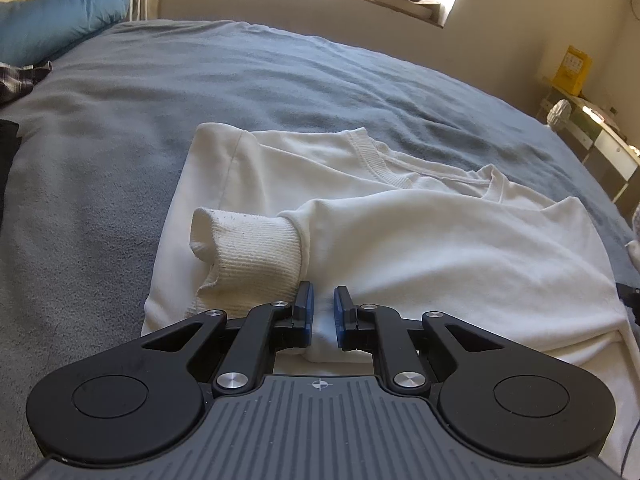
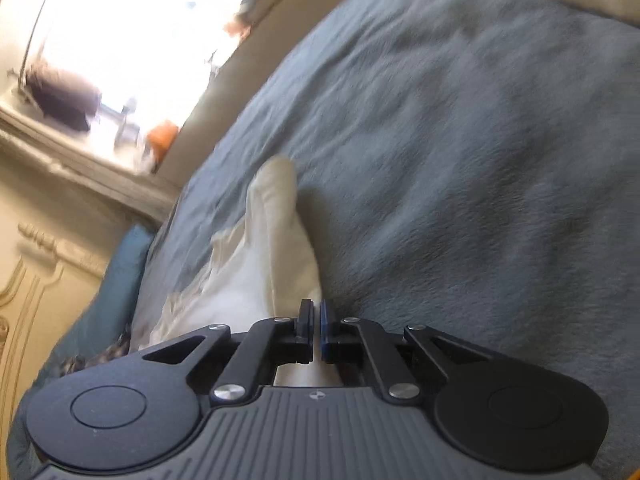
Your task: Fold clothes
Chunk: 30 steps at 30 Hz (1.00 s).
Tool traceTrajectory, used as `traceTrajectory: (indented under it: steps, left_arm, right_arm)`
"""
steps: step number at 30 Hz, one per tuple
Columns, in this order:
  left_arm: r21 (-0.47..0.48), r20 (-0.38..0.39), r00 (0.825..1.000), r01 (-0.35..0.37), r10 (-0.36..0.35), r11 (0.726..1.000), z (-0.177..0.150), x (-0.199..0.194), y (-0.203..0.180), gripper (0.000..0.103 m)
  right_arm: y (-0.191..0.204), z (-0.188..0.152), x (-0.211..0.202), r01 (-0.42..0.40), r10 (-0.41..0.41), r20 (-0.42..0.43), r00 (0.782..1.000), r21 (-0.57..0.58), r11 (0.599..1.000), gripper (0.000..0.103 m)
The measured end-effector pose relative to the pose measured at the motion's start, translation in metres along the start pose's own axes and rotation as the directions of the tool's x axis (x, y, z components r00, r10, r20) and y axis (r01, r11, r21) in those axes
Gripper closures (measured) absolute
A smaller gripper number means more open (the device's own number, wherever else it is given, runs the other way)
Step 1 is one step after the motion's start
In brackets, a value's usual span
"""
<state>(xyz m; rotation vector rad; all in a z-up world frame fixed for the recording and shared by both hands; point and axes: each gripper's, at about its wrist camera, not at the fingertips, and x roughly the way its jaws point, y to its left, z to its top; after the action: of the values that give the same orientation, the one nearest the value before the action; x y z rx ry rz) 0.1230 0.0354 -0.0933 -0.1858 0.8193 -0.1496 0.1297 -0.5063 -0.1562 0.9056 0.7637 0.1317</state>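
**A:** What are we dealing with?

**B:** A white sweatshirt (image 1: 400,240), laid on the grey blanket (image 1: 200,80) just ahead of the left gripper (image 1: 322,312). It's already partly folded: one sleeve lies across the body, and its ribbed cuff (image 1: 244,248) sits just ahead and to the left of the fingertips. The collar (image 1: 372,156) lies farther off, beyond the sleeve.

**B:** I'd judge it soft, limp and light. It will sag and drape wherever it isn't supported, so one pinch will not carry the whole shape.

**A:** Where would you hold it?

**B:** At the near hem, where the layers stack, one gripper toward each corner. The ribbed parts look firmer and less likely to slip.

**A:** And the grippers?

**B:** The left one has its jaws drawn close with a bunch of white cloth pinched between the blue pads. The right gripper (image 2: 316,330) is closed tight; white fabric (image 2: 272,248) runs ahead of it and under it, but the view is blurred, so I can't tell whether any is caught.

**A:** Around that?

**B:** A blue pillow (image 1: 60,16) far off to the left.
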Motion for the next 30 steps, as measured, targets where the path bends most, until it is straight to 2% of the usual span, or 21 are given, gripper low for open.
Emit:
traceTrajectory:
  steps: [4,7,10,14,17,18,22,24,26,27,29,30]
  left_arm:
    - [0.016,-0.004,1.000,-0.017,0.017,1.000,-0.002,-0.002,-0.004,0.091]
    - [0.034,-0.001,1.000,-0.024,0.024,0.999,-0.004,-0.003,-0.005,0.091]
    - [0.028,0.003,1.000,-0.029,0.029,0.999,-0.005,-0.003,-0.006,0.091]
    - [0.022,0.006,0.999,-0.036,0.036,0.999,-0.006,-0.003,-0.007,0.091]
    - [0.028,0.007,0.999,-0.035,0.035,0.999,-0.007,-0.005,-0.007,0.091]
    - [0.032,0.007,0.999,-0.035,0.034,0.999,-0.007,-0.006,-0.006,0.090]
    - [0.036,0.010,1.000,-0.029,0.028,0.999,-0.009,-0.007,-0.006,0.090]
    - [0.035,0.011,1.000,-0.024,0.024,0.999,-0.009,-0.008,-0.005,0.090]
    - [0.038,0.011,1.000,-0.021,0.021,0.999,-0.010,-0.008,-0.004,0.090]
    - [0.040,0.011,1.000,-0.019,0.019,0.999,-0.010,-0.008,-0.004,0.090]
    - [0.037,0.015,1.000,-0.019,0.018,0.999,-0.011,-0.008,-0.004,0.090]
    - [0.036,0.017,1.000,-0.019,0.019,0.999,-0.011,-0.008,-0.004,0.090]
  right_arm:
    - [-0.024,-0.003,-0.009,0.024,-0.033,0.073,0.997,0.123,0.992,0.103]
    - [-0.026,0.011,-0.015,0.000,-0.012,0.094,0.996,0.121,0.993,0.101]
    - [-0.005,0.030,-0.008,-0.010,0.009,0.091,0.996,0.012,1.000,0.101]
    - [0.044,0.039,0.026,-0.030,0.026,-0.018,0.999,-0.236,0.971,0.101]
    - [0.062,0.038,0.062,0.059,-0.084,-0.053,0.995,-0.364,0.930,0.101]
    - [0.064,0.039,0.073,0.084,-0.114,-0.057,0.992,-0.387,0.918,0.101]
    - [0.064,0.044,0.078,0.102,-0.126,-0.041,0.991,-0.366,0.925,0.101]
    - [0.075,0.043,0.069,0.093,-0.103,-0.003,0.995,-0.401,0.911,0.101]
    - [0.083,0.041,0.070,0.088,-0.098,0.001,0.995,-0.448,0.890,0.100]
    - [0.085,0.042,0.074,0.093,-0.107,-0.004,0.994,-0.470,0.878,0.100]
    - [0.086,0.048,0.090,0.154,-0.178,0.000,0.984,-0.493,0.856,0.100]
    - [0.081,0.057,0.095,0.175,-0.191,0.013,0.982,-0.461,0.870,0.100]
